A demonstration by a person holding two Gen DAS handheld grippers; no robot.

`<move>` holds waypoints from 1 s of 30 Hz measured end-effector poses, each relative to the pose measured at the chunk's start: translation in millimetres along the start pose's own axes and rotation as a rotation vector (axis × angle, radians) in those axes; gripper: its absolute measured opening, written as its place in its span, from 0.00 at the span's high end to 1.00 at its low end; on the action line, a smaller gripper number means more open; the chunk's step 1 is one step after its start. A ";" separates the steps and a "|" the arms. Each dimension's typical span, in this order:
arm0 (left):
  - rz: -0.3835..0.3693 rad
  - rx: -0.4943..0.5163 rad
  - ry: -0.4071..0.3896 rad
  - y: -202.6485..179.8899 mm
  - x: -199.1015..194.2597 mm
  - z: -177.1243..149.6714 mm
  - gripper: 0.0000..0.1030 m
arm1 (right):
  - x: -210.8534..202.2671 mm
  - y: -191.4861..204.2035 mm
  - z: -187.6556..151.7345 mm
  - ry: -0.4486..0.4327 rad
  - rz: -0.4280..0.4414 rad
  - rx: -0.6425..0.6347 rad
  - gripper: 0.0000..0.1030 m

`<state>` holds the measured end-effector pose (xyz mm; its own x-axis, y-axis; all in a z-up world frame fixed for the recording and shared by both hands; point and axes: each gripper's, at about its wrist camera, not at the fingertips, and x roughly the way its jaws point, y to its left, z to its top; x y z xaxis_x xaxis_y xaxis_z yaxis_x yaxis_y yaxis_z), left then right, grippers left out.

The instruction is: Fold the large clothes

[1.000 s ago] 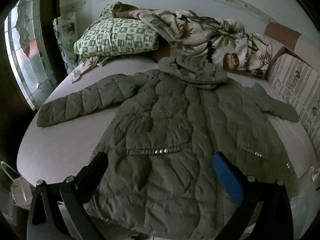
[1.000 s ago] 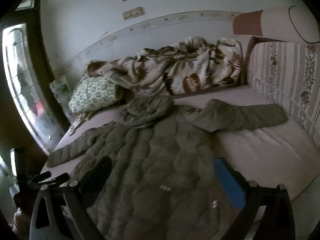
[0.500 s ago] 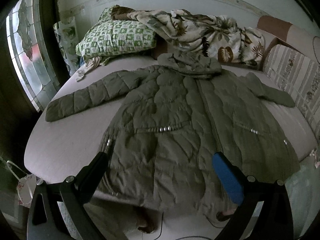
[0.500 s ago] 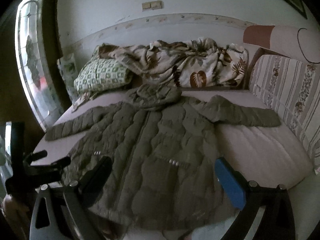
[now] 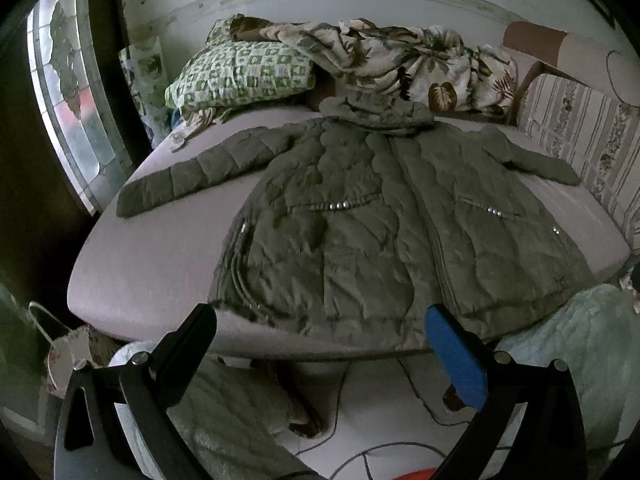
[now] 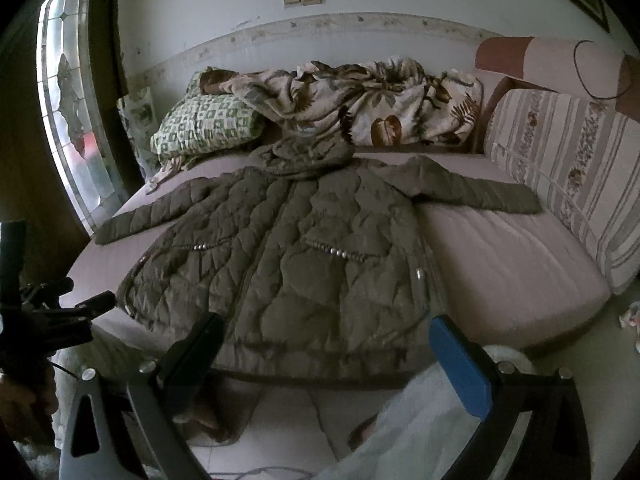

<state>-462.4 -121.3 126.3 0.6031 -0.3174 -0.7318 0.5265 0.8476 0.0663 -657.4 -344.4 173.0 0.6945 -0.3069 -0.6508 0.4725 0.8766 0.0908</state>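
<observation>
A: Fingers first, quick. Left gripper (image 5: 320,354)?

B: Fingers spread wide, nothing between them. One black finger (image 5: 188,356), one with a blue pad (image 5: 456,360). It hangs off the near edge of the bed, above the floor, clear of the cloth.

A: Right gripper (image 6: 326,360)?

B: Same, fingers apart and empty, same black and blue pair. It sits just short of the hem, not touching. The left gripper also shows at the left edge of the right wrist view, gripped in a hand.

A: Garment?

B: Olive quilted coat (image 5: 360,220), puffy, stitched in wavy channels. Lies flat, front up, on the bed (image 5: 152,264), zip closed down the middle. Both sleeves out sideways, left sleeve (image 5: 192,172) toward the window, right sleeve (image 6: 480,194) toward the striped cushion. Hood (image 5: 376,114) bunched at the collar. Small shiny studs along the two chest seams. Hem reaches the near mattress edge and sags a little over it.

A: Around it?

B: Mattress cover is pale pink, smooth. Green checked pillow (image 5: 240,74) at the head, crumpled leaf-print blanket (image 5: 408,64) beside it, touching the hood. Striped floral cushion (image 6: 560,152) along the right side. Leaded glass window (image 5: 68,112) on the left. Thin cables (image 5: 380,444) on the floor.
</observation>
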 end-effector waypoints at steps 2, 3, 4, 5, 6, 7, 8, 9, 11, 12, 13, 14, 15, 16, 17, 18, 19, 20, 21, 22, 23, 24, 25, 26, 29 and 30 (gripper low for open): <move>-0.004 -0.005 0.003 -0.1 -3.1 -4.2 0.00 | -5.6 -0.7 -4.3 -0.004 0.000 -0.001 0.00; -0.004 -0.004 0.002 -0.9 -4.6 -6.1 0.00 | -7.2 0.2 -4.9 -0.006 -0.001 -0.002 0.00; -0.005 -0.002 0.002 -1.6 -6.0 -7.2 0.00 | -9.3 0.7 -5.9 -0.008 -0.001 -0.005 0.00; -0.007 0.001 0.000 -2.9 -7.9 -8.8 0.00 | -11.9 1.2 -7.6 -0.012 0.001 -0.008 0.00; -0.008 0.003 -0.001 -4.2 -9.6 -10.7 0.00 | -13.2 2.0 -8.6 -0.014 0.002 -0.011 0.00; -0.009 0.004 -0.001 -5.2 -10.4 -10.7 0.00 | -14.7 3.0 -9.9 -0.015 0.003 -0.014 0.00; -0.010 0.008 -0.002 -6.3 -11.7 -12.1 0.00 | -16.3 4.1 -10.8 -0.017 0.005 -0.017 0.00; -0.011 0.010 -0.002 -7.3 -12.6 -13.3 0.00 | -17.4 4.3 -11.4 -0.018 0.006 -0.018 0.00; -0.011 0.013 0.000 -7.8 -13.6 -15.1 0.00 | -19.6 5.2 -12.8 -0.021 0.006 -0.021 0.00; -0.013 0.012 0.001 -7.6 -13.9 -15.6 0.00 | -20.2 5.6 -12.8 -0.022 0.007 -0.021 0.00; -0.014 0.012 0.002 -7.2 -14.3 -16.4 0.00 | -20.9 5.8 -13.0 -0.023 0.008 -0.021 0.00; -0.014 0.010 0.003 -6.9 -14.7 -17.1 0.00 | -21.5 6.1 -13.3 -0.023 0.008 -0.022 0.00; -0.014 0.009 0.004 -6.3 -14.8 -17.4 0.00 | -21.9 6.2 -13.3 -0.024 0.009 -0.023 0.00; -0.014 0.008 0.006 -6.1 -14.9 -17.7 0.00 | -22.2 6.1 -13.4 -0.023 0.010 -0.024 0.00; -0.014 0.007 0.007 -5.2 -14.8 -17.5 0.00 | -22.3 6.1 -13.5 -0.023 0.011 -0.024 0.00; -0.013 0.006 0.008 -5.2 -14.9 -17.9 0.00 | -22.1 6.1 -13.8 -0.022 0.012 -0.024 0.00; -0.013 0.006 0.010 -5.7 -14.8 -18.1 0.00 | -22.0 6.1 -14.2 -0.021 0.012 -0.023 0.00; -0.013 0.006 0.011 -6.0 -14.7 -18.6 0.00 | -21.5 6.0 -14.1 -0.019 0.012 -0.023 0.00; -0.013 0.006 0.011 -6.4 -14.6 -18.7 0.00 | -21.5 6.3 -14.5 -0.019 0.011 -0.023 0.00; -0.013 0.007 0.012 -6.9 -14.4 -18.5 0.00 | -21.4 5.9 -14.4 -0.019 0.011 -0.023 0.00; -0.013 0.007 0.013 -7.1 -14.1 -18.2 0.00 | -21.4 5.8 -14.4 -0.019 0.011 -0.023 0.00; -0.013 0.007 0.012 -7.1 -14.0 -18.2 0.00 | -21.2 5.8 -14.5 -0.018 0.011 -0.024 0.00; -0.013 0.007 0.013 -7.0 -14.0 -18.2 0.00 | -21.1 5.6 -15.0 -0.019 0.011 -0.024 0.00; -0.013 0.008 0.013 -7.2 -13.7 -18.0 0.00 | -21.0 5.6 -15.1 -0.018 0.012 -0.024 0.00; -0.014 0.008 0.015 -7.1 -13.4 -17.8 0.00 | -19.1 5.6 -14.5 -0.012 0.011 -0.024 0.00; -0.015 0.007 0.017 -6.7 -12.8 -17.0 0.00 | -18.5 5.5 -14.2 -0.010 0.010 -0.024 0.00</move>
<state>-483.8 -115.7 123.7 0.5849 -0.3222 -0.7443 0.5394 0.8399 0.0603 -675.3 -328.6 174.8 0.7041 -0.3019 -0.6427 0.4527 0.8882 0.0789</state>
